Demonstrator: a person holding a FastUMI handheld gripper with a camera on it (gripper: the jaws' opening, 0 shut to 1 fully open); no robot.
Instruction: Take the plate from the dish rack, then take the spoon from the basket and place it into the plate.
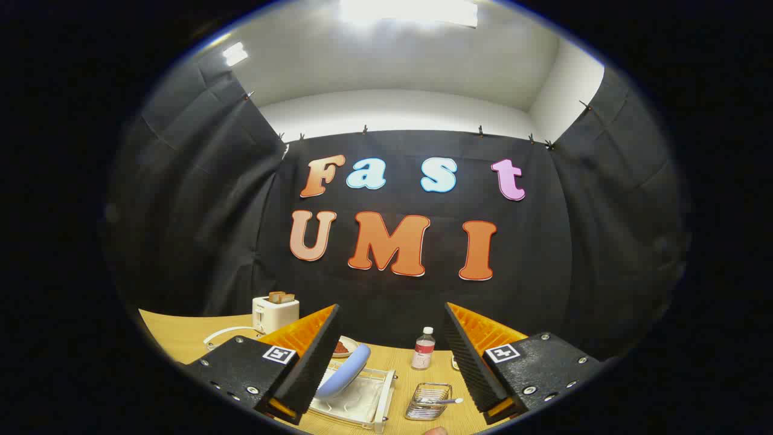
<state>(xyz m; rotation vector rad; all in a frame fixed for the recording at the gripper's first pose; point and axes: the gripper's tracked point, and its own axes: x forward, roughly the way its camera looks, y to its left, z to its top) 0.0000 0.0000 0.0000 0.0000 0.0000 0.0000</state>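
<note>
- Gripper (392,356): two fingers nearest the camera, spread wide, nothing between the pads; a broad gap of open air and table shows between them.
- Fingertip of a person (436,431): a small part shows at 6 o'clock, below the basket.
- Basket (428,402): small wire container on the table, between the fingers and nearer the right one, at about 5 o'clock from the gap's centre; it stands apart from the rack, with a strip of bare tabletop between.
- Spoon (445,400): lies inside the basket, its bowl end reaching over the rim toward 3 o'clock.
- Dish rack (379,403): white frame just beside the left finger, partly hidden behind it; its right edge faces the basket.
- Plate (345,370): blue, standing on edge in the rack, tilted, its upper rim pointing to 1 o'clock, close to the left finger's inner face.
- Bottle (423,348): upright, beyond the basket at 12 o'clock from it, well apart.
- Small dish (345,347): beyond the rack, holding something reddish, part hidden by the left finger.
- Toaster (275,312): white, bread in its slots, far at 10 o'clock, its cord looping on the table.
- Table (181,338): wooden, bare around the bottle and between rack and basket.
</note>
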